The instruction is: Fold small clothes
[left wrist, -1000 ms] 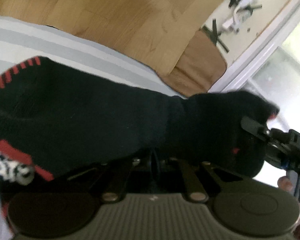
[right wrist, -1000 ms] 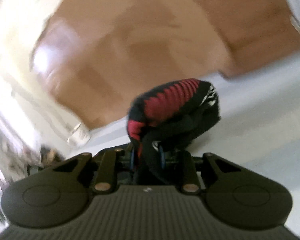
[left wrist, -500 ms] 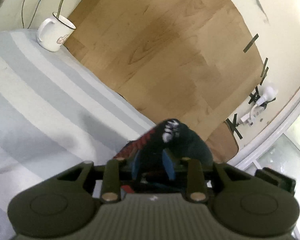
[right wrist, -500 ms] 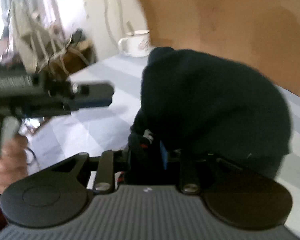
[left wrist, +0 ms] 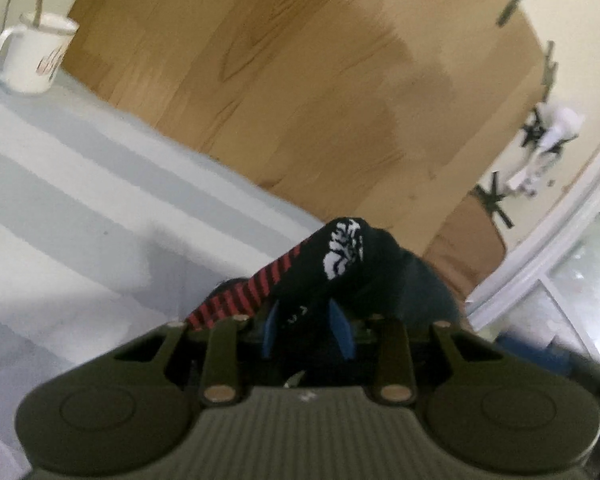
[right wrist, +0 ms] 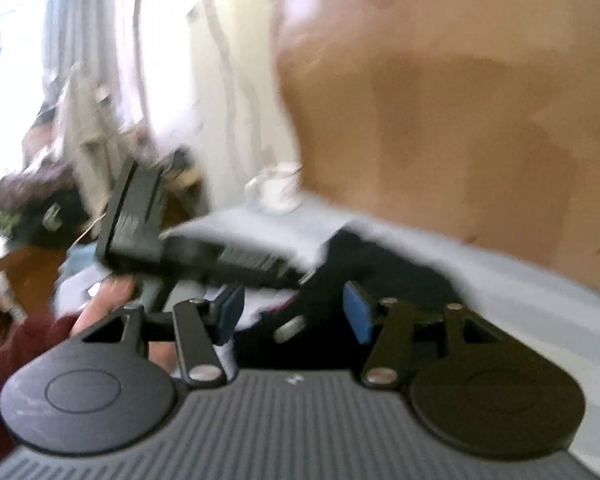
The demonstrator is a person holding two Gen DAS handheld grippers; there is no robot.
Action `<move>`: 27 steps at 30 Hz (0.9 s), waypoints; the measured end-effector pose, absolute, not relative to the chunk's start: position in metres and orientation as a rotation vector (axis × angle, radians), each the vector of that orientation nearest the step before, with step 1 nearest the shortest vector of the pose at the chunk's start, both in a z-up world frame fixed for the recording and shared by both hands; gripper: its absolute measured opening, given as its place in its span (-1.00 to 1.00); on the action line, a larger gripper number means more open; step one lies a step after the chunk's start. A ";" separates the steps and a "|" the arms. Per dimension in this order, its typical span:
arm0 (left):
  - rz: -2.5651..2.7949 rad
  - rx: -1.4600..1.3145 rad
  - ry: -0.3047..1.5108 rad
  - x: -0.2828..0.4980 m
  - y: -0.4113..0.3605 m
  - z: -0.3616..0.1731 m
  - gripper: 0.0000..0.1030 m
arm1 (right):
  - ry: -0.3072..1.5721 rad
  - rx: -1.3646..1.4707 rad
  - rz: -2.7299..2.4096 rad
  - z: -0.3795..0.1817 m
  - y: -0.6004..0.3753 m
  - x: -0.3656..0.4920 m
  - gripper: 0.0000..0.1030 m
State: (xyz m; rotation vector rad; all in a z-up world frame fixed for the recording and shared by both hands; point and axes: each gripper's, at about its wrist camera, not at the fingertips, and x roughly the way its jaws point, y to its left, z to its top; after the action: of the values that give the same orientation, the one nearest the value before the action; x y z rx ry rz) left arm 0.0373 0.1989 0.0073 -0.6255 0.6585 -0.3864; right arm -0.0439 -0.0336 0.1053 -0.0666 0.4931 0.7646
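Note:
A black sock point(left wrist: 352, 264) with red stripes and a white pattern is bunched into a lump on the striped sheet point(left wrist: 80, 200). It fills the gap between the blue pads point(left wrist: 342, 332) of my left gripper point(left wrist: 306, 332), whose jaws are opening while both pads touch the fabric. In the blurred right wrist view the sock point(right wrist: 384, 264) lies just ahead of my right gripper point(right wrist: 294, 314). Those jaws are opening and stand wide, with neither pad on the sock. The left tool's black body point(right wrist: 220, 256) reaches in from the left, held by a hand point(right wrist: 108, 300) in a maroon sleeve.
A white mug point(left wrist: 32, 56) with a spoon stands at the sheet's far left edge, small in the right view as the mug point(right wrist: 278, 194). A wooden panel point(left wrist: 300, 80) rises behind the bed. Taped cables point(left wrist: 540, 148) hang on the wall at right.
The sock was stretched out between both grippers; now it is folded into a lump. The right jaws have let go and spread wide. The left jaws have widened around the thicker bunch.

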 end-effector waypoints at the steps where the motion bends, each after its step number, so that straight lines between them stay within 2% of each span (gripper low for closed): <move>1: -0.385 -0.626 0.660 0.038 0.198 0.005 -0.43 | 0.491 -0.058 0.730 0.105 -0.037 -0.035 0.10; 4: -0.381 -0.622 0.657 0.035 0.200 0.004 -0.43 | 0.534 -0.028 0.676 0.095 -0.036 -0.001 -0.01; 7: -0.346 -0.585 0.666 0.033 0.194 0.004 -0.47 | 0.578 -0.070 0.643 0.075 -0.020 0.031 0.02; 10: -0.323 -0.562 0.665 0.032 0.193 0.001 -0.48 | 0.709 -0.111 0.616 0.046 -0.001 0.065 0.03; 12: -0.310 -0.542 0.656 0.031 0.192 -0.001 -0.47 | 0.680 -0.186 0.606 0.036 0.010 0.065 0.03; 18: -0.318 -0.546 0.655 0.029 0.195 0.002 -0.44 | 0.666 -0.168 0.603 0.037 0.000 0.058 0.05; 19: -0.316 -0.550 0.657 0.029 0.196 0.006 -0.32 | 0.646 -0.158 0.599 0.037 -0.002 0.055 0.07; 20: -0.312 -0.551 0.654 0.028 0.198 0.010 -0.02 | 0.618 -0.154 0.599 0.037 -0.005 0.049 0.09; 21: -0.294 -0.541 0.644 0.026 0.201 0.014 0.20 | 0.591 -0.148 0.602 0.039 -0.009 0.045 0.17; 22: -0.272 -0.523 0.629 0.024 0.204 0.018 0.64 | 0.568 -0.129 0.608 0.044 -0.015 0.042 0.32; 23: -0.252 -0.501 0.620 0.024 0.206 0.023 0.99 | 0.553 -0.091 0.617 0.051 -0.023 0.037 0.41; 24: -0.239 -0.486 0.618 0.024 0.207 0.026 0.99 | 0.538 -0.035 0.627 0.056 -0.033 0.033 0.56; 27: -0.275 -0.457 0.671 0.037 0.208 0.031 0.99 | 0.507 0.135 0.605 0.069 -0.069 0.022 0.64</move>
State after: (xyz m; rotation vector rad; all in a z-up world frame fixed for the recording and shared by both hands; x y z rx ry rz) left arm 0.0365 0.2082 0.0308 -0.4571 0.6708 -0.2752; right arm 0.0222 -0.0694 0.0687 0.1354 0.5071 0.6049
